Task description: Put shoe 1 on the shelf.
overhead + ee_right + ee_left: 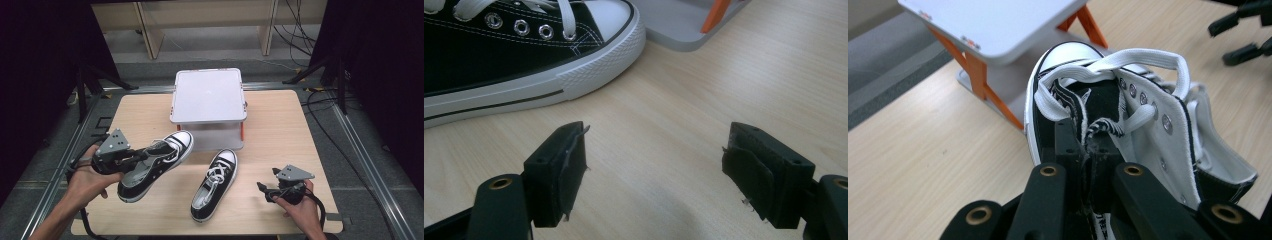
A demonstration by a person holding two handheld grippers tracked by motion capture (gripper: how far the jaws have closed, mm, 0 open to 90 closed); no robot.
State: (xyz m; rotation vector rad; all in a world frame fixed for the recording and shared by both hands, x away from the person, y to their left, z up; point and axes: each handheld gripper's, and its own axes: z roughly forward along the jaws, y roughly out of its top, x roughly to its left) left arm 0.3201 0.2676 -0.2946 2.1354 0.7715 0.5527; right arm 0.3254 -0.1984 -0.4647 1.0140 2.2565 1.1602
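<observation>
- Grip first: the left gripper (131, 159) has its jaws pinched tight on the tongue and lacing of a black canvas sneaker with white laces, white rubber toe cap and white sole (156, 164), which hangs clear of the light wooden tabletop (280, 130), toe towards the stand.
- Judged from this, the step in hand is carrying that lifted sneaker to the white two-tier shoe stand with orange legs (209, 95) at the far middle of the table.
- To do it well, keep the pinch firm; a hold on soft tongue fabric lets the shoe swing and droop at the heel, so move slowly and keep the sole roughly level.
- Raise the toe above the stand's top edge before going forward, or aim it squarely into the lower shelf; clipping the orange legs would likely tip the shoe.
- The right gripper (267, 192) rests low near the table's near right corner, jaws spread wide with nothing between them; it could steady the heel if the shoe sags.
- The second matching black-and-white sneaker (215, 184) lies flat on the tabletop between the two grippers, toe pointing at the stand.
- Count: two sneakers, one lifted and one on the table; one shoe stand; two grippers; one table.
</observation>
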